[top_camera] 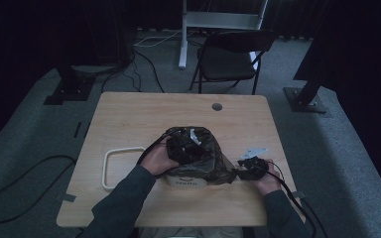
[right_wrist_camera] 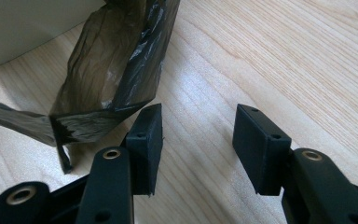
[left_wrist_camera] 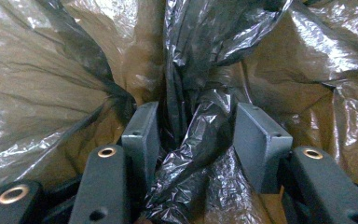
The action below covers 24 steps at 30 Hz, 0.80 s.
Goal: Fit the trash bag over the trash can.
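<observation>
A table bears a bin near its six o'clock edge, with a plastic bag draped over it. At the bin's nine o'clock lies a frame; at its three o'clock, a bag flap. Beyond the table's twelve o'clock edge stands a chair

A thin, dark brownish plastic bag, crinkled and glossy, catches light on its folds. It drapes a smooth, matt cream-white plastic bin. The pale wooden table has a fine straight grain and soft sheen. The matt black plastic gripper pads look smooth, with brass-coloured metal rivets.
</observation>
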{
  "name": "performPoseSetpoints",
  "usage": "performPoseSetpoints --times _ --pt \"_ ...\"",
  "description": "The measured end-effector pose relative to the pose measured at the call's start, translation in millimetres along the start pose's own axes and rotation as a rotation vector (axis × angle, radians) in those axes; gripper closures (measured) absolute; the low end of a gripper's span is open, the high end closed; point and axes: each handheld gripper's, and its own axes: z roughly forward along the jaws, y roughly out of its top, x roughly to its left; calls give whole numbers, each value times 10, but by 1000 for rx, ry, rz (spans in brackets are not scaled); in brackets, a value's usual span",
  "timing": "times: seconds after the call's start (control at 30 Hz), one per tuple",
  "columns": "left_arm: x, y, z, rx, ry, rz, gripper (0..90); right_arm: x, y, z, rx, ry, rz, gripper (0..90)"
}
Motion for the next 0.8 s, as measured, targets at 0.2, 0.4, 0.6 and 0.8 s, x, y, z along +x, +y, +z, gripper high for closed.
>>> performPoseSetpoints --times 0.2,0.4,0.6,0.8 --pt "3 10 15 28 2 3 476 -2 0 1 0 3 1 521" --pt "1 18 29 53 3 15 458 -3 0 1 0 4 4 522" --pt "-11 27 44 80 2 29 436 -4 0 1 1 5 4 522" --pt "-15 26 46 86 6 29 404 -2 0 1 1 8 4 522"
